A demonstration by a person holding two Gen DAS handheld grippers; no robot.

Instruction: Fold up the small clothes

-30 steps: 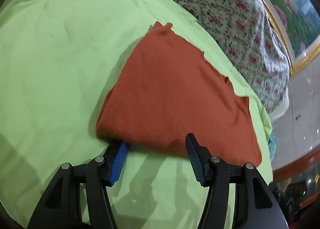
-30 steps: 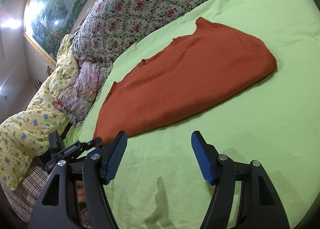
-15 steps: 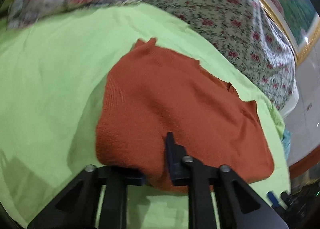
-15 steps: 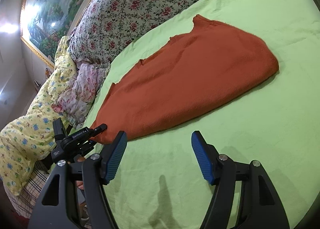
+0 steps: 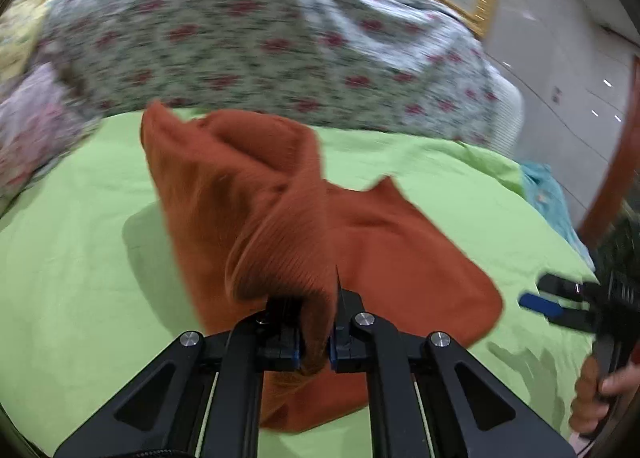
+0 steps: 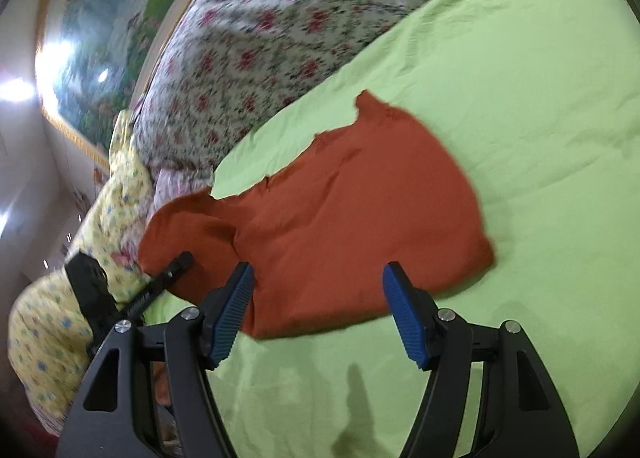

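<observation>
Gripping orange garment (image 5: 260, 218) edge, left hand-held gripper (image 5: 316, 342) lifts it off bed (image 5: 80, 258); right hand-held gripper (image 6: 316, 314) open, empty, seen only right view.

We lose the left claw's pads (image 5: 296, 352) inside the rust-orange knit garment (image 5: 400, 258); the floral quilt (image 5: 260, 42) smears into blur.

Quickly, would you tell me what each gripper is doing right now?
Left gripper: closed on the orange garment, lifting its edge.
Right gripper: open, holding nothing.
</observation>
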